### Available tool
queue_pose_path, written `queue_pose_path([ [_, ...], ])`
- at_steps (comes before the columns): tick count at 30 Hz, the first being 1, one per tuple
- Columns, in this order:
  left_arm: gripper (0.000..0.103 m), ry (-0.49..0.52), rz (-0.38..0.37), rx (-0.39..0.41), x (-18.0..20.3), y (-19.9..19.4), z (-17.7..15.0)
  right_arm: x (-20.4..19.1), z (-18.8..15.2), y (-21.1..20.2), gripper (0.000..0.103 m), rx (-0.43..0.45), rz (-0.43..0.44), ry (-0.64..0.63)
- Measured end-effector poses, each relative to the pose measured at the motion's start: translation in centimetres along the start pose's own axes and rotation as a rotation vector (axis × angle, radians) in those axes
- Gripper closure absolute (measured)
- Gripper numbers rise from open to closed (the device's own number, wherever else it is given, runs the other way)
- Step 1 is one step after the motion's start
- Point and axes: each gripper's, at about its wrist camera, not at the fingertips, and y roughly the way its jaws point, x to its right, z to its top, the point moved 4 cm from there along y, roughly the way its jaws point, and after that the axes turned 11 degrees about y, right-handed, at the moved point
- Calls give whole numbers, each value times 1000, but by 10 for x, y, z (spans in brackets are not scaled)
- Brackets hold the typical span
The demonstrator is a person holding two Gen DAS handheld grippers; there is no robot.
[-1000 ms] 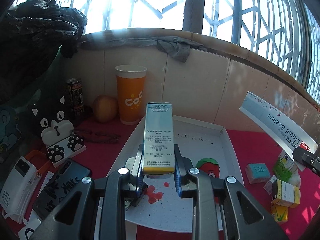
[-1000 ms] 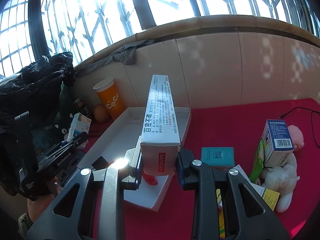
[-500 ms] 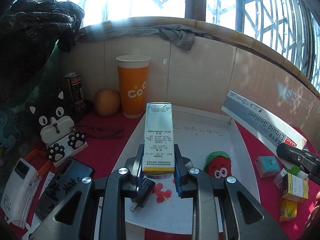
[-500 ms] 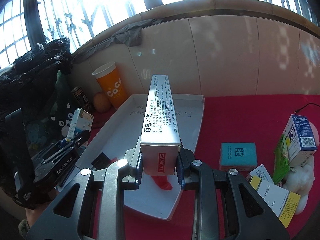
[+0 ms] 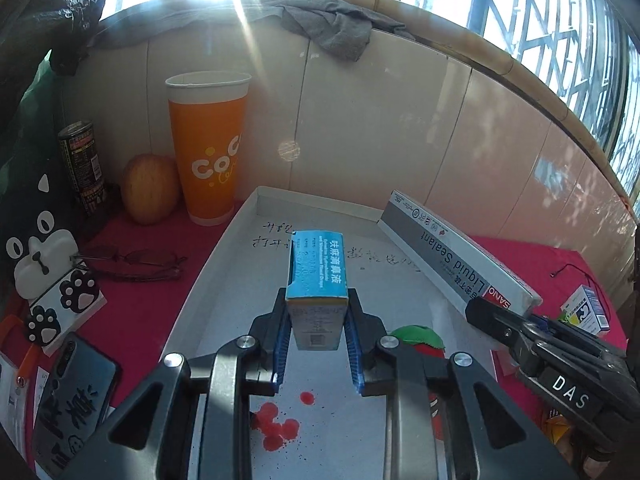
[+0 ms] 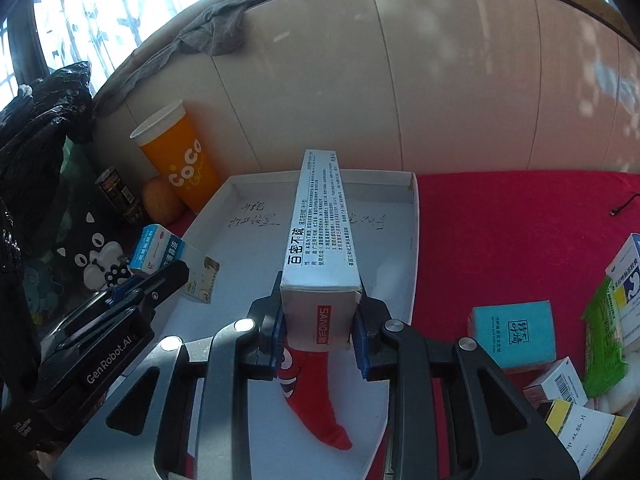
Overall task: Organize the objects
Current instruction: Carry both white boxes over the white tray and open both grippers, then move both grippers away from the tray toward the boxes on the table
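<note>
Both hands have come forward and down since a second ago, so the white tray (image 5: 224,264) now fills more of each view and the boxes hang right over it.

Closest in, the left gripper (image 5: 318,344) has its blue pads squeezed tight on a small blue nose-drop box (image 5: 318,280), holding it by its near end above the middle of the tray. The right gripper (image 6: 320,328) is clamped the same way on a long white Liquid Sealant box (image 6: 320,236), which sticks out forward over the tray toward the far wall.

Under the grippers, a red sock (image 6: 316,396) with a face on it lies on the tray floor, and red spots (image 5: 280,428) stain the tray near it.

To the right, on the red cloth (image 6: 500,220), sit a teal box (image 6: 514,332) and other small medicine boxes (image 6: 628,276).

Farther back on the left stand an orange CoCo cup (image 5: 208,152), an apple (image 5: 149,189) and a dark can (image 5: 82,164), just beside the tray's far corner. A grey rag (image 5: 332,30) lies on the ledge above.
</note>
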Motion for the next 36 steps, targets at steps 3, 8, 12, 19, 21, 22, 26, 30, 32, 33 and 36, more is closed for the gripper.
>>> queue_pose_path([
  [3,77,-4,-8,-1,0,0,1,0,1,12,76,-9,-6,-4],
  [8,16,-55,37,46,-16,-11,0,-1,-5,9,40,9,12,-16],
  [12,0,-130,13,112,-29,-30,-1,7,-6,-6,8,67,26,14],
  [19,0,-126,53,176,-17,-63,0,1,-15,-42,0,157,50,-25],
  [21,0,-133,43,191,-14,-72,-1,4,-17,-52,0,173,54,-29],
  [22,0,-133,29,192,-11,-75,-1,5,-18,-57,0,184,44,-32],
  [26,0,-116,-22,191,7,-81,-5,20,-22,-74,0,228,22,-14],
  [30,0,-78,-74,227,31,-89,-8,42,-27,-91,0,247,14,15],
  [32,0,-45,-91,248,43,-92,-7,58,-29,-102,0,265,-10,45],
  [33,0,-23,-95,250,50,-92,-7,67,-28,-108,0,275,-19,66],
  [36,0,22,-128,234,72,-92,-7,94,-26,-123,0,296,-36,139],
])
